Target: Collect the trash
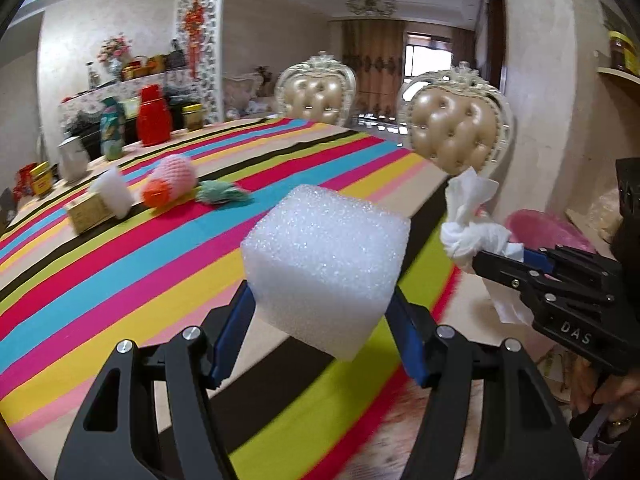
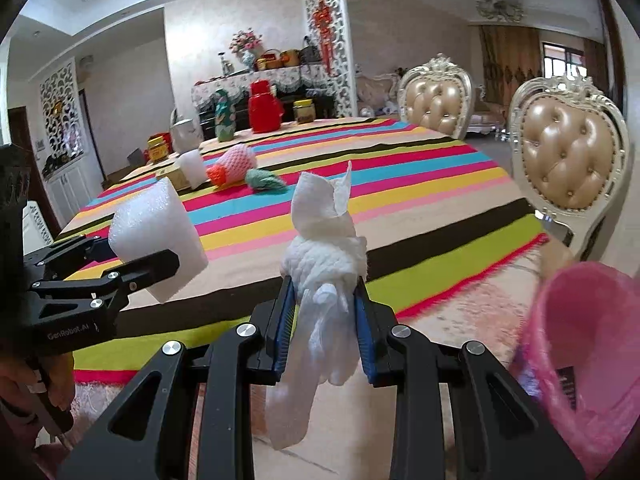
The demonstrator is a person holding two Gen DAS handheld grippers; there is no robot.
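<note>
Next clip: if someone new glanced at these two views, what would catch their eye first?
Probably the white foam block, held up between the pads of the left hand-held gripper above the brightly striped tablecloth. Next, the crumpled white tissue pinched in the right hand-held gripper, close beside a pink bag-lined bin at the right edge of the right wrist view.

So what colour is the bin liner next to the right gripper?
Pink bin liner; the right wrist view shows it best.

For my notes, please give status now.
Left hand-held gripper grips foam block. Right hand-held gripper grips tissue. Pink bin right, path clear.
</note>
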